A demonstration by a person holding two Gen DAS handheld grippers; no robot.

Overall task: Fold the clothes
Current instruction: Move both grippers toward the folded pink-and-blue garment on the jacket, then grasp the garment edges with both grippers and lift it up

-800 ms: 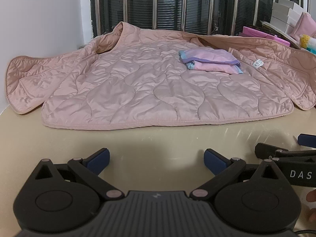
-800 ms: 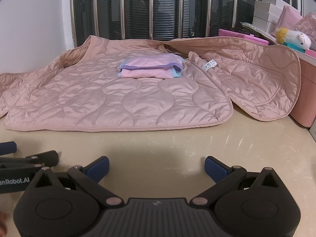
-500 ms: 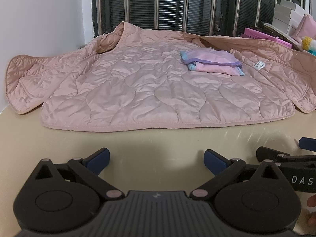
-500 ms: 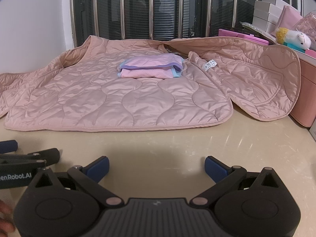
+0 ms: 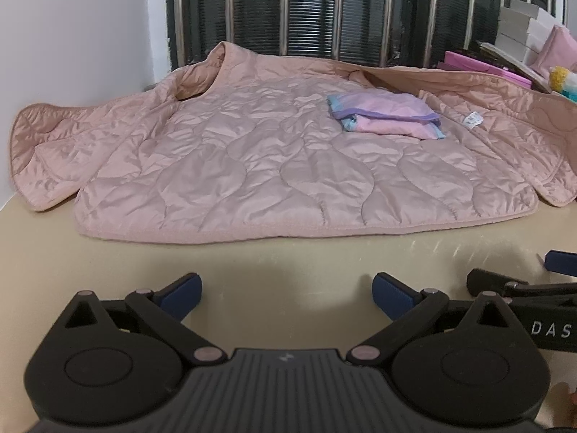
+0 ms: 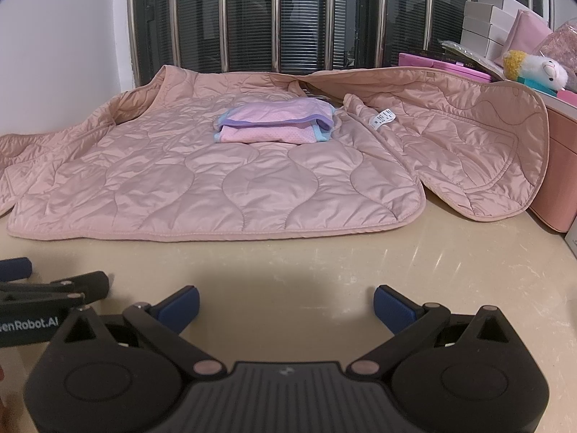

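Note:
A pink quilted jacket lies spread open on the beige table, lining up, with its right front panel draped against a pink box. A small folded pink-and-lilac garment rests on the jacket near its collar. My left gripper hovers open over bare table in front of the hem, nothing between its blue pads. My right gripper is likewise open and empty, short of the hem. Each gripper shows at the edge of the other's view.
A barred window runs behind the table. On the right stand a pink box, a plush toy, a pink case and stacked white boxes. A white wall closes the left.
The left wrist view has crept slightly right and forward; the right gripper's tip sits a little lower in it. The clothes lie as before and both grippers stay open.

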